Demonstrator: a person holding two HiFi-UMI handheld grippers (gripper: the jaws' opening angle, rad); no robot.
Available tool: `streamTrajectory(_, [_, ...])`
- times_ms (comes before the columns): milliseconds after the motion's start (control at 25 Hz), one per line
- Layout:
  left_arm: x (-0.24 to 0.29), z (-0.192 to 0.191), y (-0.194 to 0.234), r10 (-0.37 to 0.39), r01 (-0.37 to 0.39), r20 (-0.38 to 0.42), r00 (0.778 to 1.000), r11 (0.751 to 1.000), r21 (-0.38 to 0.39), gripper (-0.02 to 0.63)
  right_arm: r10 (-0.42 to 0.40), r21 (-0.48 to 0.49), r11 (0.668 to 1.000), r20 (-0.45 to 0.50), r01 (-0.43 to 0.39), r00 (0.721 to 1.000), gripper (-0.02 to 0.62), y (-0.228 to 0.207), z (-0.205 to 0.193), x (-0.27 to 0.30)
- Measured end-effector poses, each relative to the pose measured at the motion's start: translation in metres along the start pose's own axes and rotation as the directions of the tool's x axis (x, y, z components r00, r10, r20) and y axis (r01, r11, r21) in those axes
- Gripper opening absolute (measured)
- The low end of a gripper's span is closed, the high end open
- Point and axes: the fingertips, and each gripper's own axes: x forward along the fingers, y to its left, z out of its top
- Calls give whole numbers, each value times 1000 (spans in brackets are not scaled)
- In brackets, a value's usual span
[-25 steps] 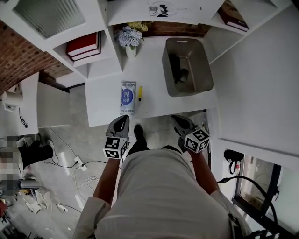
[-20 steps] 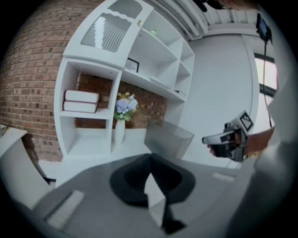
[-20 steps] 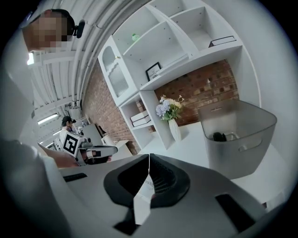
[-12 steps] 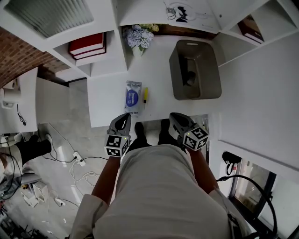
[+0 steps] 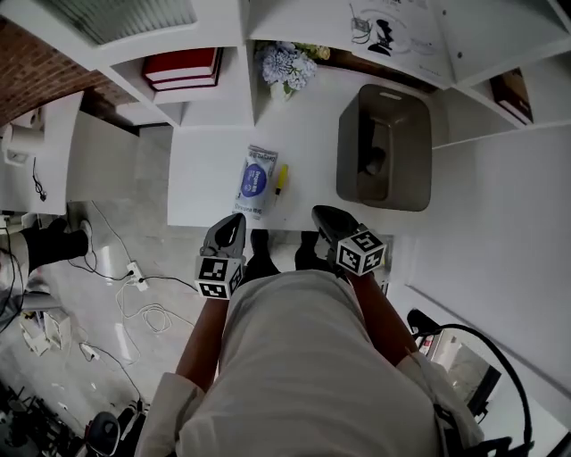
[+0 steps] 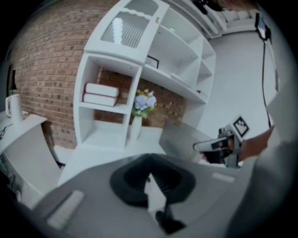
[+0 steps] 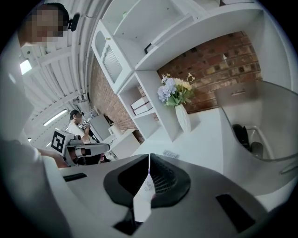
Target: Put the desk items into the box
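While left claw (image 5: pixel 234 225) hangs closed, wipes pack (image 5: pixel 254 181) lies just ahead.

No wording can be read anywhere. White soft pack with a blue oval label (image 5: pixel 253 181), lying on the white counter (image 5: pixel 201 183): print present but too small to read. White sheet (image 5: pixel 390 27) at the top of the head view: black drawing, no readable words. Grey marker cube (image 5: pixel 215 278) and second marker cube (image 5: pixel 360 252): black-and-white square code patterns, no letters or numbers. Small white tag (image 7: pixel 145 188), right gripper view: faint print, unreadable.
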Motion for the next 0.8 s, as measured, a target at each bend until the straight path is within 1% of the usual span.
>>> streamTrajectory(160, [-5,-5,11,61,-61,0,998,997,-38,3,33,-7,999,-65,-33,997,3,-8,-11,26])
streamTrajectory(320, [-9,-10,21,104,-104,-7,995,993,-61,3,46,-5,999,-125,-47,991,3,-18,-22,54])
streamTrajectory(520, [-19,-21,34,149,-150,-25,989,983,-109,3,65,16,998,-232,-63,970,3,-24,-44,87])
streamTrajectory(600, [-23,-27,38,157,-160,-38,987,980,-122,3,66,27,998,-273,-61,960,3,-27,-56,100])
streamTrajectory(720, [-25,-33,41,162,-168,-53,985,977,-134,3,48,41,998,-319,-37,946,6,-35,-73,117])
streamTrajectory(800, [-27,-34,45,163,-170,-60,985,976,-137,3,33,52,999,-341,-16,939,25,-39,-83,128])
